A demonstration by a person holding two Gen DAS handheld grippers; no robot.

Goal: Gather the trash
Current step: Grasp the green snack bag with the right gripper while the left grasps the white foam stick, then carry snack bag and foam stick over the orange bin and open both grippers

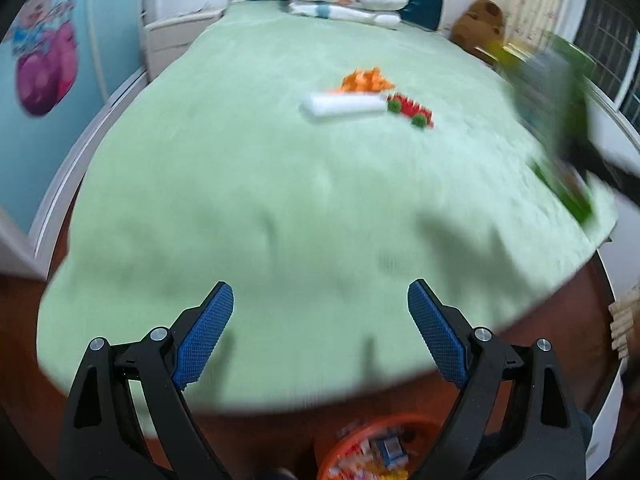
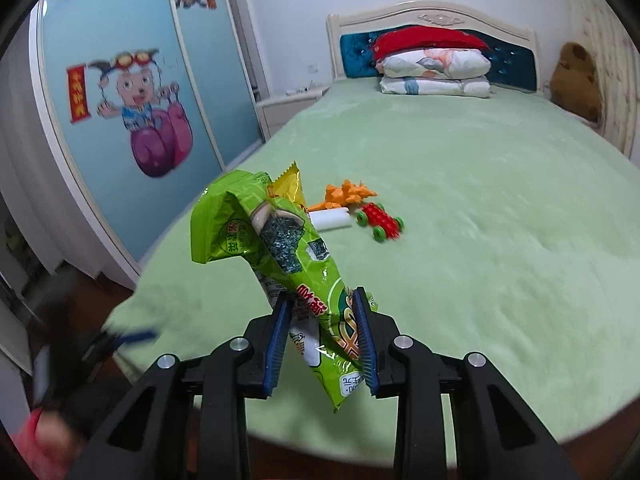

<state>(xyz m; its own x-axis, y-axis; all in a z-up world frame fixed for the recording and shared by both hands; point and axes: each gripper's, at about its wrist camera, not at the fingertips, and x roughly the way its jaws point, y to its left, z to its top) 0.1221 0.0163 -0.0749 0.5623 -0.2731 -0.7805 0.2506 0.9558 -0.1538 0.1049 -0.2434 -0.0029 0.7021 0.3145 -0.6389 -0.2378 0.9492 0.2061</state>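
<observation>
My right gripper (image 2: 322, 308) is shut on a green seaweed snack bag (image 2: 280, 248) and holds it up above the near edge of the green bed (image 2: 460, 220). A yellow wrapper (image 2: 286, 184) sticks up behind the bag. The bag shows blurred at the right of the left wrist view (image 1: 556, 120). My left gripper (image 1: 320, 300) is open and empty over the foot of the bed (image 1: 240, 200). An orange bin (image 1: 376, 452) with several pieces of trash sits on the floor below it. A white roll (image 1: 342, 105) lies mid-bed.
An orange toy (image 2: 348, 194) and a red toy car with green wheels (image 2: 378, 220) lie by the white roll (image 2: 330, 218). Folded quilts (image 2: 434, 68) sit at the headboard, a brown plush (image 2: 576, 80) at the far right. A blue cartoon wardrobe (image 2: 120, 92) stands left.
</observation>
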